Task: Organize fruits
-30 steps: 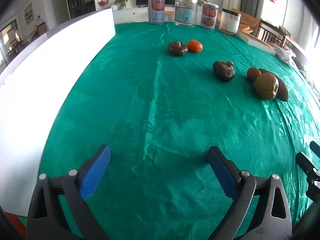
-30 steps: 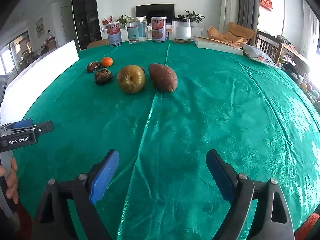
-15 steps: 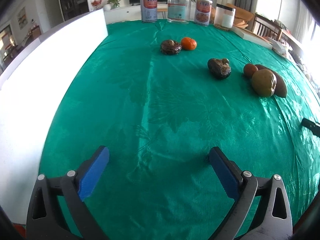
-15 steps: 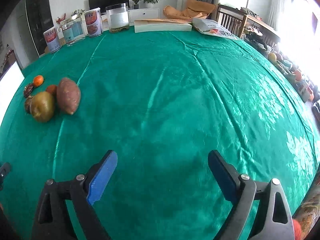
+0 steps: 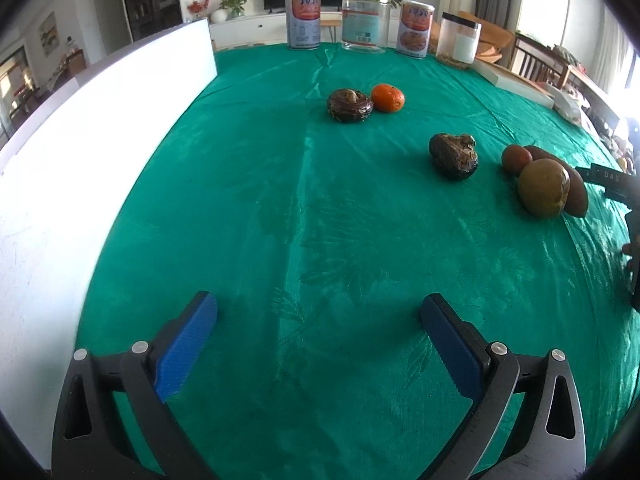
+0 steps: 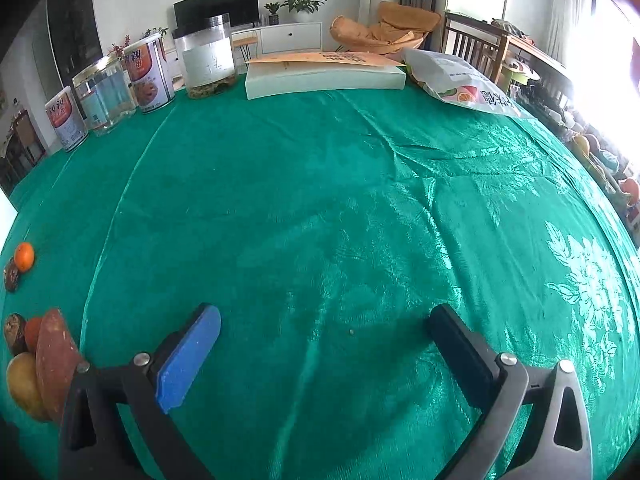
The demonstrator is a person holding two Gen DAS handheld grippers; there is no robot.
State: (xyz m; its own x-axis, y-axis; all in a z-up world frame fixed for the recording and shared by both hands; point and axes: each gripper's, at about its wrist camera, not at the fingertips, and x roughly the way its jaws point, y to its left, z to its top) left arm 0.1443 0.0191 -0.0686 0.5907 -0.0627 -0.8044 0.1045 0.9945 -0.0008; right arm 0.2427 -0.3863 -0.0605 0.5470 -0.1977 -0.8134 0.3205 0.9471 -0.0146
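Fruits lie on the green tablecloth (image 5: 280,200). An orange mandarin (image 5: 387,97) sits beside a dark wrinkled fruit (image 5: 349,105) at the back. A second dark fruit (image 5: 454,155) lies mid-right. A yellow-green fruit (image 5: 544,188), a small red-brown fruit (image 5: 516,158) and a sweet potato (image 5: 576,196) cluster at the right. My left gripper (image 5: 318,316) is open and empty, well short of them. My right gripper (image 6: 324,328) is open and empty over bare cloth; the sweet potato (image 6: 54,356) and yellow-green fruit (image 6: 22,384) sit at its far left.
A white board (image 5: 100,120) runs along the table's left side. Tins (image 5: 303,20) and clear jars (image 5: 365,20) line the far edge. A flat white box (image 6: 324,74) and a printed plastic bag (image 6: 460,84) lie at the far right.
The right gripper has swung to the right, so the fruits have slid from its centre to its far left edge. The left gripper has moved slightly closer to the fruits.
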